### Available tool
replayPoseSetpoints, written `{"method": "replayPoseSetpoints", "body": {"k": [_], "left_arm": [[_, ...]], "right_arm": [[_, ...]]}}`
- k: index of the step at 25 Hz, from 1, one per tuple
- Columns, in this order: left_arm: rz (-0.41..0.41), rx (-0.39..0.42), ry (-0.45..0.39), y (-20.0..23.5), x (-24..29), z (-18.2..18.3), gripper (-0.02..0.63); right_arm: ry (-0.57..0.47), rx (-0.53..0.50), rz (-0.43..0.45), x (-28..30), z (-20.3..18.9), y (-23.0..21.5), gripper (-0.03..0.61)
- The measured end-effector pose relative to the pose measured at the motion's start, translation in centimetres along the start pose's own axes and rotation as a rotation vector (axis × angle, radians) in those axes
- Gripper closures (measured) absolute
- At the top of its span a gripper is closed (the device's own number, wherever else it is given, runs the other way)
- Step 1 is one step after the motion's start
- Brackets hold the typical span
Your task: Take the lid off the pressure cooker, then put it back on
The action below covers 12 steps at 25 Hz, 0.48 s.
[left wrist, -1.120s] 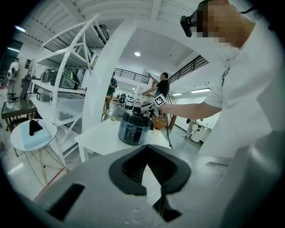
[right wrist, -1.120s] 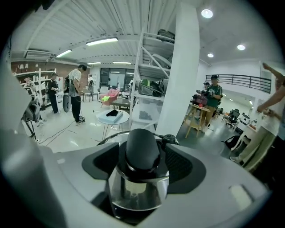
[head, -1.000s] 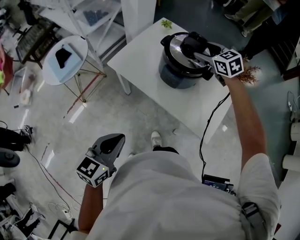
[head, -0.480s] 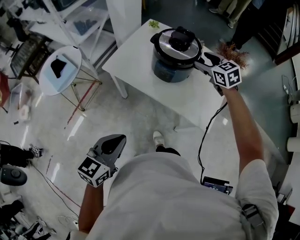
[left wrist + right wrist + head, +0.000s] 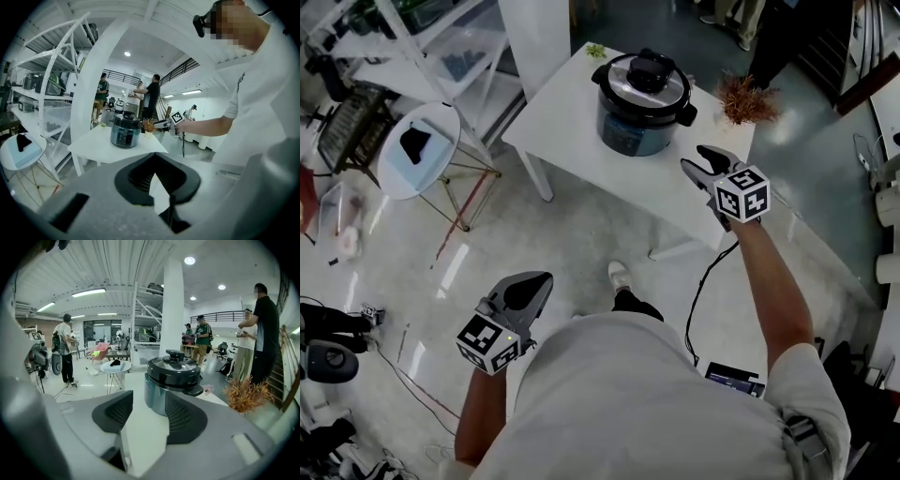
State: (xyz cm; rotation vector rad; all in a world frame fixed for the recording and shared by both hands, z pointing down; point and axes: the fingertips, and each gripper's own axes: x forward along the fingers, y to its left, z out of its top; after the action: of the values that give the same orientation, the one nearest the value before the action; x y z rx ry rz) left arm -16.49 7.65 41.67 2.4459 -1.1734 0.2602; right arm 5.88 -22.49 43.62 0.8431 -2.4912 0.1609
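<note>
Black and steel, the pressure cooker (image 5: 642,117) stands at the head view's 12 o'clock on the white table (image 5: 581,131), with its lid (image 5: 642,82) seated on the pot. A second ago the right gripper (image 5: 701,161) reached over that lid at its knob. Half a second ago it was just off the pot's 3 o'clock side. Now it hangs well apart from the cooker at its 5 o'clock, over the table's near edge. Its jaws have just been closing, yet they stand apart with nothing between them; only the cooker and the tabletop show through the gap in the right gripper view. A dried plant (image 5: 746,98) sits at the cooker's 3 o'clock. The left gripper (image 5: 542,277) is low at 7 o'clock beside the person's hip, much where it was, jaw tips together and empty.
</note>
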Motion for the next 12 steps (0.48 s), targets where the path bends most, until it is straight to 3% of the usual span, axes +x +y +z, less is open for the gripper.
{"method": "replayPoseSetpoints", "body": {"k": [12], "left_arm": [[-0.052, 0.013, -0.007, -2.3, -1.6, -1.4, 0.607]], "right_arm": [[-0.064, 0.086, 0.076, -5.0, -4.6, 14.4, 0.442]]}}
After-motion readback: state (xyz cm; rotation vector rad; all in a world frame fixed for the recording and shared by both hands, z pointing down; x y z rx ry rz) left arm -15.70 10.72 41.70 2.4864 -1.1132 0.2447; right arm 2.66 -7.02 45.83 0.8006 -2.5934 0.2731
